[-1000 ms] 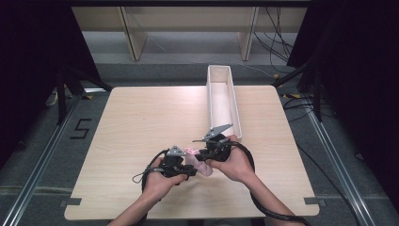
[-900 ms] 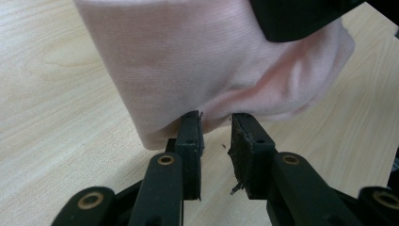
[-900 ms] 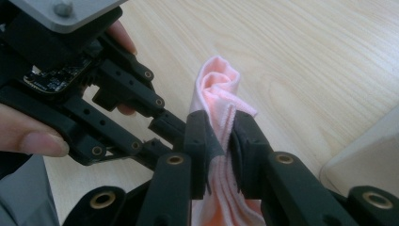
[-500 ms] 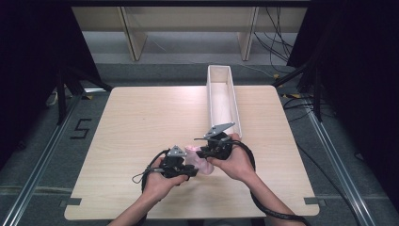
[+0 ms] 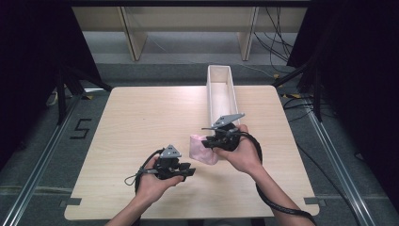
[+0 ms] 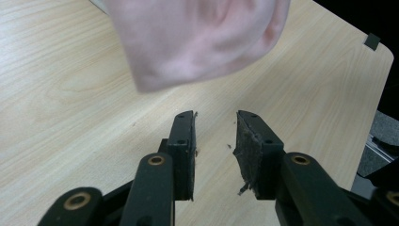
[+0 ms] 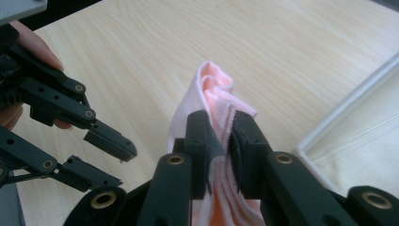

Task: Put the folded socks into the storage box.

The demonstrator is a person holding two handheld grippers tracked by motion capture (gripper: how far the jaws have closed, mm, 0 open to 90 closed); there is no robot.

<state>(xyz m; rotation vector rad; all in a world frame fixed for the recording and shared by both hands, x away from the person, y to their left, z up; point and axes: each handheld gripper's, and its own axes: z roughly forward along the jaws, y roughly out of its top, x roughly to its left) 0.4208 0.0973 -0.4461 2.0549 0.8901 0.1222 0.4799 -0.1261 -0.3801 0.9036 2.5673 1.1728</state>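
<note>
long tray (image 5: 221, 89) beyond pink cloth (image 5: 203, 149), seemingly lifted off table (image 5: 131, 122).

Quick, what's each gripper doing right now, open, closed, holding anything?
Left gripper: open, jaws have just been opening, nothing between them; the pink cloth hangs beyond the tips.
Right gripper: closed on the pink cloth, held above the table.

long white tray (image 5: 221, 89) stands lengthwise on the far right part of the light wooden table (image 5: 141, 117). black cables (image 5: 275, 37) lie on the floor beyond.
</note>
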